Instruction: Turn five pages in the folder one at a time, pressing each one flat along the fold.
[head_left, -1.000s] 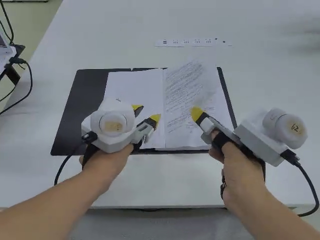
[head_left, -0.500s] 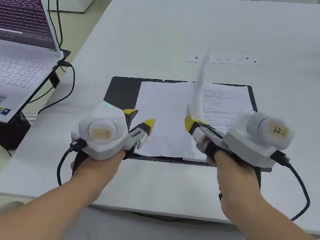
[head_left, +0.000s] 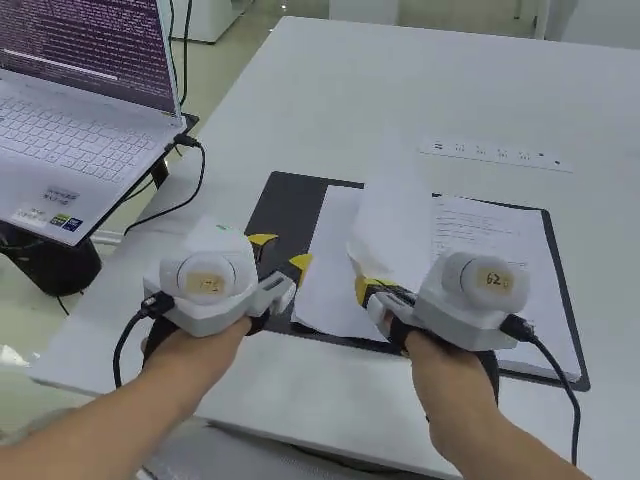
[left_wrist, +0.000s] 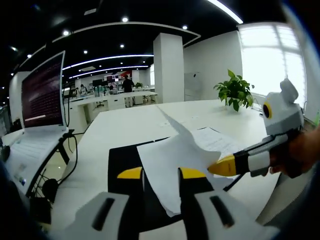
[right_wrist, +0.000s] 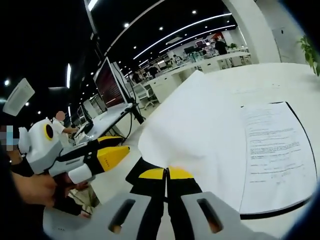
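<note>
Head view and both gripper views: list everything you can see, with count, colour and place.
black flat folder: one, black, open on the table
lifted white paper page: one, white, raised over the fold
printed white paper sheet: one, white with text, flat on the folder's right half
plain white paper sheet: one, white, flat on the folder's left half
white table: one, white, under the folder
white power strip: one, white, beyond the folder
open silver laptop: one, silver, left of the table
black cable: one, black, beside the laptop
green potted plant: one, green, at the far table edge
left hand-held gripper: one, white with yellow tips, open, over the folder's left half
right hand-held gripper: one, white with yellow tips, shut on the lifted page's lower edge
</note>
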